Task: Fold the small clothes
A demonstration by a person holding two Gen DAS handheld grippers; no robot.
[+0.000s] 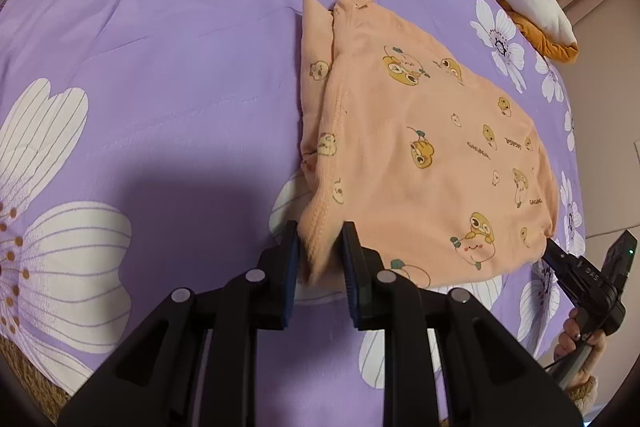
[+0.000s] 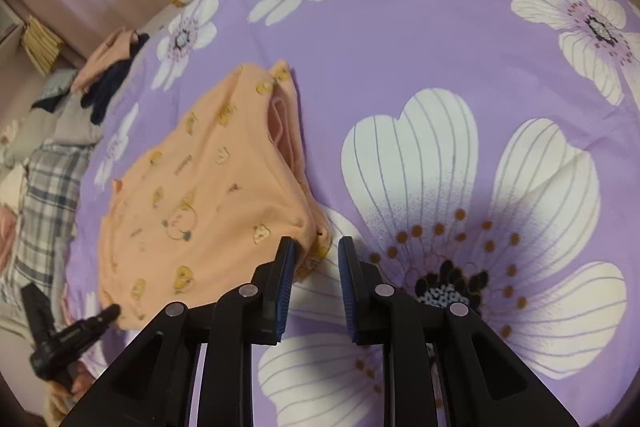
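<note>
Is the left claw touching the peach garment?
Touching. The left wrist view shows the left claw pinching the peach garment at its near corner.

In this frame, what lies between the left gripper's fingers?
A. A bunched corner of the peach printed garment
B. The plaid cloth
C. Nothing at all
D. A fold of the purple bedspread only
A. In the left wrist view, the left gripper has a bunched near corner of the peach garment between its fingers, lying on the purple floral bedspread.
</note>
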